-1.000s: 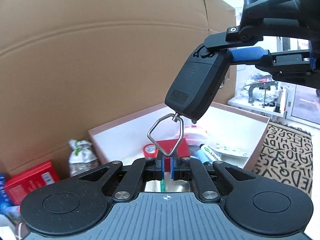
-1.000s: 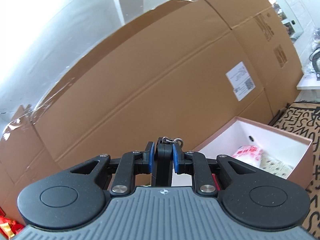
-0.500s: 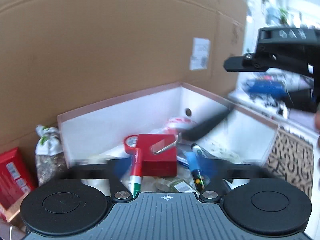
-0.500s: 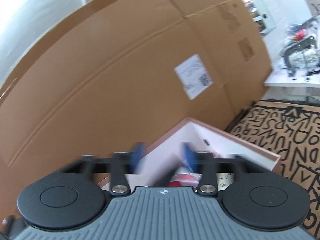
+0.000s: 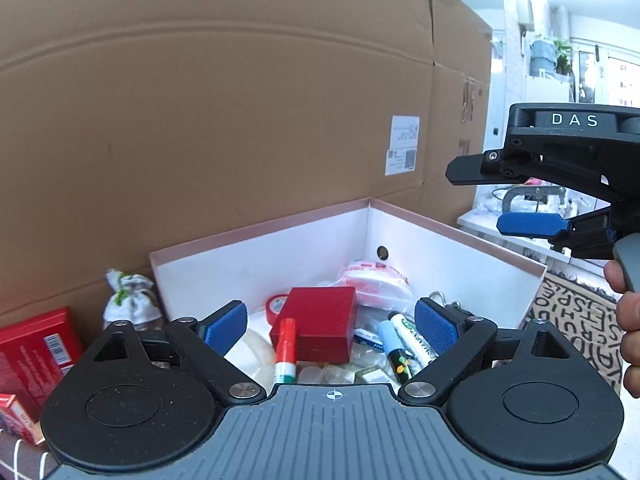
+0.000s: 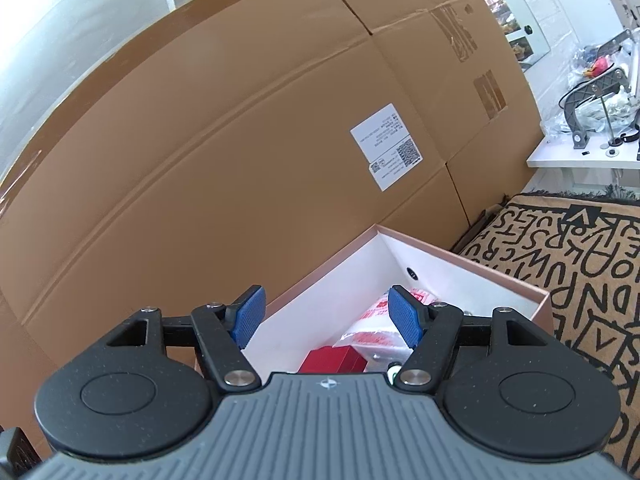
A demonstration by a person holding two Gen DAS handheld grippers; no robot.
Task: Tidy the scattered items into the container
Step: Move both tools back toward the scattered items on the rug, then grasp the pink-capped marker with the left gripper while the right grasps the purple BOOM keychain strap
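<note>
The container is a pink-rimmed white box (image 5: 256,236), also in the right wrist view (image 6: 472,264). It holds a red box (image 5: 320,324), a red-capped tube (image 5: 286,354), markers (image 5: 404,340), a red tape roll (image 5: 276,304) and a red-printed plastic bag (image 5: 372,280). The black key fob's metal ring (image 5: 438,296) shows behind my left gripper's right finger. My left gripper (image 5: 332,326) is open and empty above the box's near side. My right gripper (image 6: 327,312) is open and empty, higher up; in the left wrist view it shows at the right (image 5: 520,200).
A tall cardboard wall (image 5: 200,120) stands right behind the box. Left of the box are a small cloth pouch (image 5: 128,296) and red packets (image 5: 32,344). A patterned rug (image 6: 580,264) lies to the right, with a cluttered white shelf (image 6: 580,156) beyond.
Both grippers were shut on the black key fob and its ring. Both have opened; the fob dropped into the box. The right gripper has drawn away to the right.
</note>
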